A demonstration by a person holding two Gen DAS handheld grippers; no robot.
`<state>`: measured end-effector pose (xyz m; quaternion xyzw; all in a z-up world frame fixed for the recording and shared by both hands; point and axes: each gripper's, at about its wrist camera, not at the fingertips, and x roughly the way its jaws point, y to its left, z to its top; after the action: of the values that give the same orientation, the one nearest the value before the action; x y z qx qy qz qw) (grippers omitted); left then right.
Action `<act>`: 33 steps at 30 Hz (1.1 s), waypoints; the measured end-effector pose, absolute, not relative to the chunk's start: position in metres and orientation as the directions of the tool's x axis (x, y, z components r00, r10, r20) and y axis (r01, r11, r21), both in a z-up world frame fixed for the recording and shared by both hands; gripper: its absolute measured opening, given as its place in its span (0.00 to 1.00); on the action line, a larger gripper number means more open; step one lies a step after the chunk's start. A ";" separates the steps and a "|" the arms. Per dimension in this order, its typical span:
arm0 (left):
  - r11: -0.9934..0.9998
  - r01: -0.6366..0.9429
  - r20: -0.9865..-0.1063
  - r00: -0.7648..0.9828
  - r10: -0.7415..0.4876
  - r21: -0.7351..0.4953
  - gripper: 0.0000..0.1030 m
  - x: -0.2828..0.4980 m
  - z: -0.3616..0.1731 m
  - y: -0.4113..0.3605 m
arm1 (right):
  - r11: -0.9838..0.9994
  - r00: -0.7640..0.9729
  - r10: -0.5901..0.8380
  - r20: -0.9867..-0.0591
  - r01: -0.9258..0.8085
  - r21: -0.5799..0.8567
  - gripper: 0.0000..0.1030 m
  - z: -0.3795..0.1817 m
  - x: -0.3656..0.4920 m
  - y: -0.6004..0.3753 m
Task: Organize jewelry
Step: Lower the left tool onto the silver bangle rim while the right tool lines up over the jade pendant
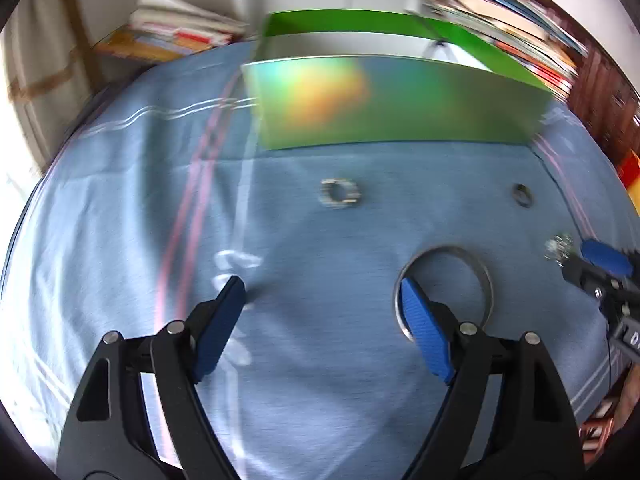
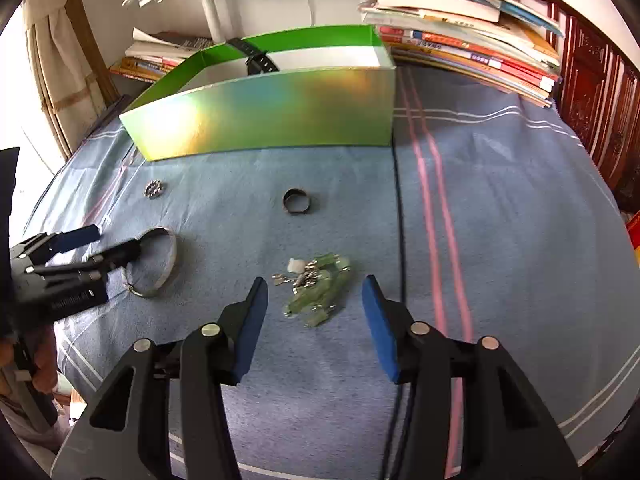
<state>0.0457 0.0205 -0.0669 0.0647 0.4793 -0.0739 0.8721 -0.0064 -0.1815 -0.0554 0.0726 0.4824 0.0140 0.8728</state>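
while the pale green beaded bracelet with silver clasps [image 2: 316, 290] lies bunched on the blue striped cloth [image 2: 500, 184], the right gripper [image 2: 314, 300] hangs just above it, jaws released and about half spread, one blue pad on each side of the heap and neither pressing on it. to do this pickup well, it likely needs to sink until the pads bracket the thickest part of the bunch, then close gently so no loose end slips out. the left gripper [image 1: 324, 300] stands wide apart and holds nothing; its right finger [image 1: 424, 332] sits inside the thin silver bangle [image 1: 482, 276], though contact cannot be told. far of these lie a small silver beaded ring [image 1: 340, 192] and a dark metal band ring [image 2: 297, 201], well apart. the shiny green open box [image 2: 280, 112] stands at the far side of the cloth with a black watch strap [image 2: 256, 58] draped over its back wall, a likely destination for the pieces.
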 end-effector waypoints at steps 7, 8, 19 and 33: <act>0.985 0.158 -0.843 0.538 -0.032 0.063 0.77 0.038 -0.066 0.034 | 0.992 0.534 0.101 -0.839 0.009 0.125 0.61 -0.059 -0.003 -0.165; 0.984 0.164 -0.842 0.538 -0.035 0.063 0.78 0.037 -0.066 0.032 | 0.993 0.534 0.098 -0.840 0.007 0.120 0.61 -0.059 -0.002 -0.164; 0.978 0.203 -0.839 0.539 -0.068 0.051 0.83 0.028 -0.069 0.022 | 0.993 0.532 0.115 -0.839 -0.034 0.114 0.61 -0.056 -0.002 -0.148; 0.979 0.196 -0.837 0.543 -0.067 0.049 0.85 0.027 -0.069 0.025 | 0.997 0.526 0.073 -0.847 -0.011 0.080 0.65 -0.060 -0.001 -0.152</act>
<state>0.0274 0.0247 -0.0694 0.0684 0.4723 -0.0750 0.8756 -0.0010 -0.1518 -0.0604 0.0322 0.4861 0.0240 0.8730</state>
